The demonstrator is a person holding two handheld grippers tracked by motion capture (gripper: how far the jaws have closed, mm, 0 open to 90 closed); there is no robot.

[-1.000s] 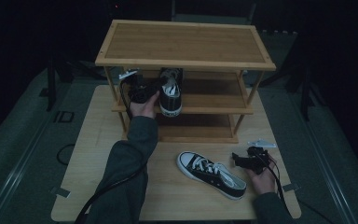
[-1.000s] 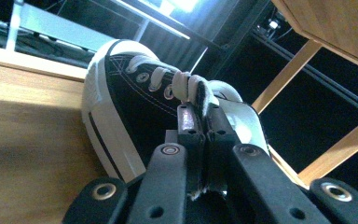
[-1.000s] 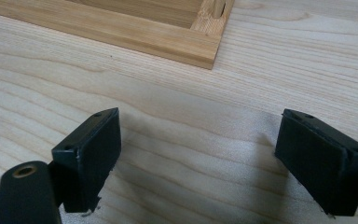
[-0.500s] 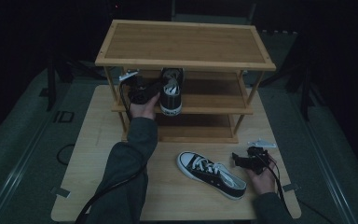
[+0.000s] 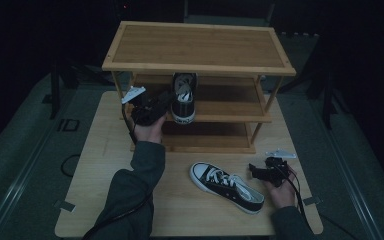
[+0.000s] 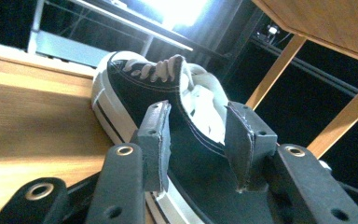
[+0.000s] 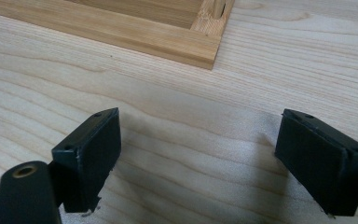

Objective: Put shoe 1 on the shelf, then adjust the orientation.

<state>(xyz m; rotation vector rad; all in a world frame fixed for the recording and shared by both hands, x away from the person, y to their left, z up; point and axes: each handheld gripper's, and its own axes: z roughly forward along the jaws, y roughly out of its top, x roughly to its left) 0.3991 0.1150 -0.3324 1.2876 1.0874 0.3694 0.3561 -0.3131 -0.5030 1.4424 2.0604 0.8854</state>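
High view. Your left gripper (image 5: 166, 100) sits at the middle shelf of the shoe rack (image 5: 198, 67), just beside the shelved sneaker (image 5: 184, 97), which stands on that shelf with its heel toward you. Compared with a second ago the gripper has drawn back to the shoe's left side and its jaws have just been opening. Read this as a release: the first shoe looks placed. Your right gripper (image 5: 260, 172) rests on the table (image 5: 105, 165), just off the heel end of the second sneaker (image 5: 226, 186), which lies flat in front of the rack.

Left gripper view. Jaws parted to a middling width; the shelved sneaker (image 6: 168, 107) shows between and beyond the pads (image 6: 156, 140), and the collar appears free of them.

Right gripper view. Jaws wide, nothing between them, bare table (image 7: 191, 154) below; the rack's base rail (image 7: 121, 32) lies ahead. The second sneaker is likely your next pick.
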